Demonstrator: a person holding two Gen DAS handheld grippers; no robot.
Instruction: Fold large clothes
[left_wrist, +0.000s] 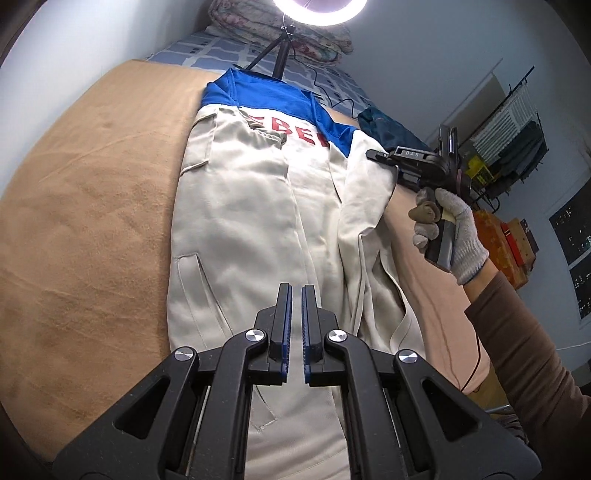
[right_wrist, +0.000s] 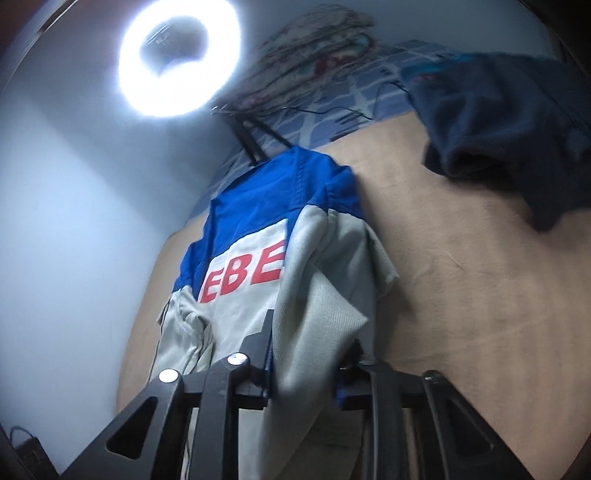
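Note:
A cream jacket (left_wrist: 251, 206) with a blue yoke and red letters lies lengthwise on the tan blanket (left_wrist: 92, 221). My left gripper (left_wrist: 296, 291) hovers over its lower part, its jaws nearly together with a thin gap and nothing between them. My right gripper (left_wrist: 373, 154), held by a gloved hand, pinches the jacket's right sleeve edge near the shoulder. In the right wrist view the jacket (right_wrist: 236, 236) fills the middle and its sleeve fabric (right_wrist: 314, 325) hangs between the right gripper's (right_wrist: 306, 343) jaws, lifted off the blanket (right_wrist: 461, 295).
A dark blue garment (left_wrist: 388, 129) lies at the blanket's far right, also in the right wrist view (right_wrist: 498, 122). A ring light (right_wrist: 179, 55) on a tripod (left_wrist: 277, 55) stands beyond the jacket's collar, with folded quilts (left_wrist: 258, 18) behind. Shelves and boxes (left_wrist: 509, 236) stand at the right.

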